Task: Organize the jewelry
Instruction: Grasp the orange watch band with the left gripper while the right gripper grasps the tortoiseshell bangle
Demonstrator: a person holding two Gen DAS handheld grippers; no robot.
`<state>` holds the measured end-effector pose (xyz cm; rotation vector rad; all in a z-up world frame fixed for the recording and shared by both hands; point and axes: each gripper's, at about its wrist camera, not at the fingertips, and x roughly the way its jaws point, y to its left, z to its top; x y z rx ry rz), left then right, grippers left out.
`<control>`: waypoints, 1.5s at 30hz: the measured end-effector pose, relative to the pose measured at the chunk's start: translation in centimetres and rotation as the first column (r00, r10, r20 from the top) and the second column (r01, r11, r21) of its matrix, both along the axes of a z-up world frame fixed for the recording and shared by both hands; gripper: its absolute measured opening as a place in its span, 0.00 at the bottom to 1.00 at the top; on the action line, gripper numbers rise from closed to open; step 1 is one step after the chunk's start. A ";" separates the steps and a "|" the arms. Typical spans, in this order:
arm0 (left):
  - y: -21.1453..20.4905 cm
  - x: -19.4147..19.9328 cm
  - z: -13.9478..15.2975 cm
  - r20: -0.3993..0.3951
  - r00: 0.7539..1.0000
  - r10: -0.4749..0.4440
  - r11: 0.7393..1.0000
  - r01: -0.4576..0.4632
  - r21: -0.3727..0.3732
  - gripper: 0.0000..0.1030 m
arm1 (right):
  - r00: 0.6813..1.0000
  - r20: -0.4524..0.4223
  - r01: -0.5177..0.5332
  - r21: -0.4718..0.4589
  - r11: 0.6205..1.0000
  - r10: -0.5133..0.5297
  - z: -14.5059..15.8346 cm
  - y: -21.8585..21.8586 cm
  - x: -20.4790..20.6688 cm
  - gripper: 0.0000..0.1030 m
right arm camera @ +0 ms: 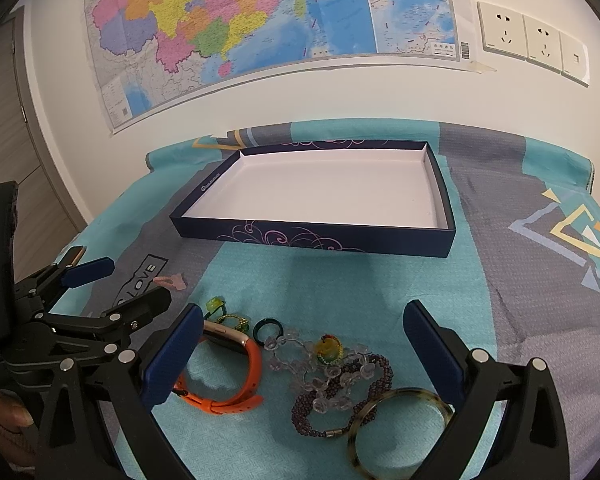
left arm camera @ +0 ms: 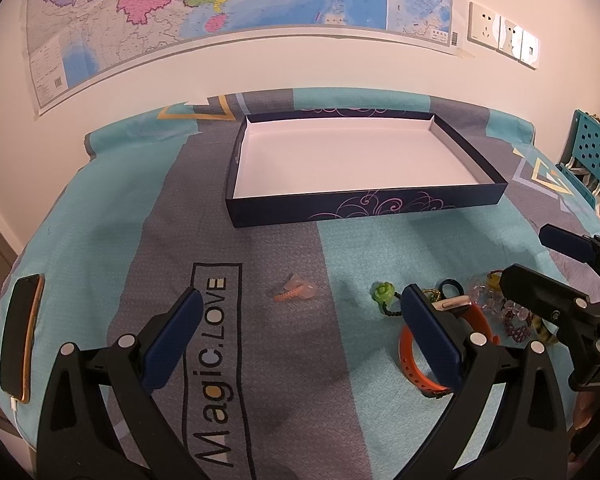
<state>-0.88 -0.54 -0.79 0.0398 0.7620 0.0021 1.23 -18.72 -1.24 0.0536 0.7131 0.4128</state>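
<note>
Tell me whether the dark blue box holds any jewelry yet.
Empty. The dark blue box shows only its bare white floor in both views; the jewelry still lies on the cloth before it.

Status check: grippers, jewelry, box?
Left hand-held gripper and right hand-held gripper open, empty. Jewelry pile on cloth. Box empty, path clear.

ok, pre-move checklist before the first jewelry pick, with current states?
1. Box empty and open on top: ok, white floor bare.
2. Right gripper open, holding nothing: ok.
3. Left gripper open, holding nothing: ok.
4. Pieces separable: not ok. The clear bead bracelet lies over the purple bead bracelet, which touches the tortoiseshell bangle.
5. Easy first pick: ok. The orange watch lies a little apart from the tangle, just right of the right gripper's left finger.
6. Grippers clear of each other: cannot tell; they sit close side by side.
</note>
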 end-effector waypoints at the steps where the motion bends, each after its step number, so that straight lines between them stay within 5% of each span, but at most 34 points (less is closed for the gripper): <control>1: 0.0 0.1 0.0 -0.002 1.000 -0.001 1.000 0.001 0.000 0.95 | 1.000 0.000 -0.001 -0.001 1.000 0.001 0.0 -0.1 0.0 0.94; 14: 1.1 -0.5 0.0 0.009 0.999 -0.044 0.999 0.044 -0.021 0.95 | 0.999 -0.009 -0.047 -0.001 0.999 0.047 -0.4 -0.8 -1.1 0.94; 22: 0.8 -1.4 -0.6 -0.001 0.992 -0.129 0.991 0.129 -0.043 0.94 | 0.996 -0.028 -0.089 -0.024 0.996 0.089 -0.8 -1.1 -2.1 0.80; 33: -2.3 -0.6 -1.8 -0.070 0.954 -0.291 0.953 0.282 -0.107 0.73 | 0.994 -0.091 0.056 -0.074 0.996 -0.063 -2.3 -7.2 -1.9 0.61; 45: -4.6 0.2 -2.9 -0.159 0.907 -0.389 0.919 0.370 -0.137 0.40 | 0.995 -0.096 0.005 -0.184 0.983 -0.023 -3.7 -6.7 -1.8 0.33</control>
